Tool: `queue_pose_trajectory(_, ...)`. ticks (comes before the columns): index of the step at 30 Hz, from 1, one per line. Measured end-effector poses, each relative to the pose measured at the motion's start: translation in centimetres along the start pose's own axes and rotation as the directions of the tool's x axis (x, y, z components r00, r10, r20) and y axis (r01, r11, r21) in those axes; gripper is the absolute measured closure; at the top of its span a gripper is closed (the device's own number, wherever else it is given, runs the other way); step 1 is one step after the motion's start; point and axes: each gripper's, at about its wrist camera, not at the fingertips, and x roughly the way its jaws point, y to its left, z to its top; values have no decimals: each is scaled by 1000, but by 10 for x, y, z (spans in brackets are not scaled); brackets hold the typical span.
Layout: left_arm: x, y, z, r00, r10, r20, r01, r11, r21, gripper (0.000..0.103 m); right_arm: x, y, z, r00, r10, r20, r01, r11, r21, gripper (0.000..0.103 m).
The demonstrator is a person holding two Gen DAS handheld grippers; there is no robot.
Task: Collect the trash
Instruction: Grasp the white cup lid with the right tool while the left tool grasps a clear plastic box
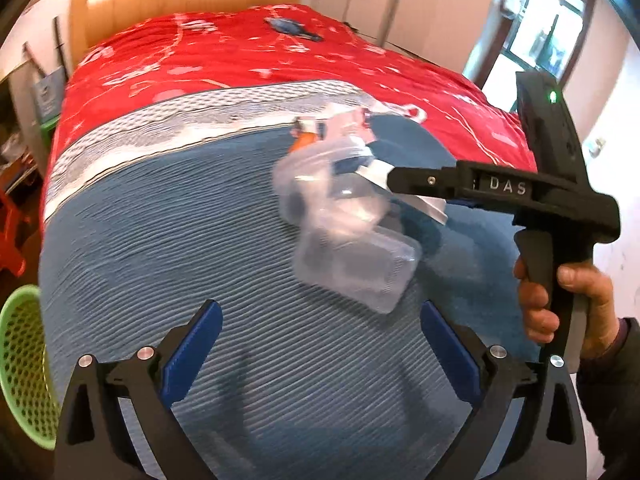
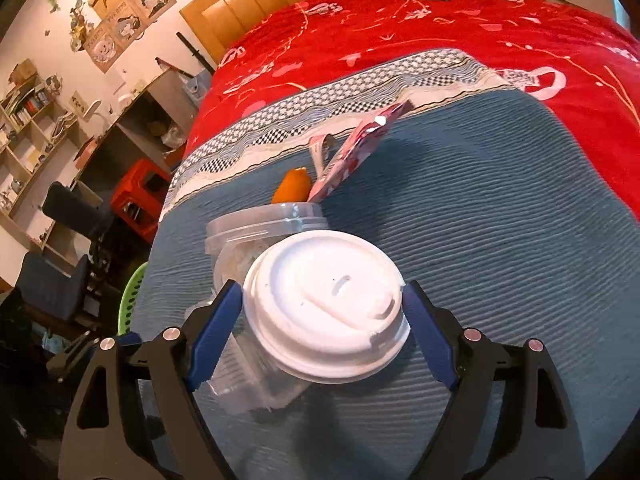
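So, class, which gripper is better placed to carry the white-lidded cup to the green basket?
Right: the right gripper clasps the white-lidded cup on both sides; the left gripper hangs open over the blanket, empty.

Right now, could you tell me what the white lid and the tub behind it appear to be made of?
The white lid looks like thin moulded plastic, matt, with a raised sip ridge. The tub seems clear glossy plastic: the contents and the blue bedcover show through its walls.
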Motion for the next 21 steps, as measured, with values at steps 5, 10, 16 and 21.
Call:
queue_pose_trajectory(5, 20, -14, 11, 1000, 17, -10, -16, 997, 71, 7, -11, -8, -3, 1000, -6, 9, 6, 1000, 6, 22)
queue_pose_trajectory(10, 34, -15, 16, 1000, 24, -20, -22, 994, 106, 7, -19, -13, -5, 1000, -3, 18, 3, 1000, 9, 22)
queue_pose_trajectory(16, 40, -16, 19, 1000, -7, 1, 7, 992, 123, 11, -27, -14, -10, 1000, -5, 23, 4, 1000, 20, 22)
queue_pose_trajectory(21, 43, -11, 20, 998, -62, -5, 62, 995, 84, 27, -33, -15, -13, 999, -2, 34, 1, 999, 33, 22)
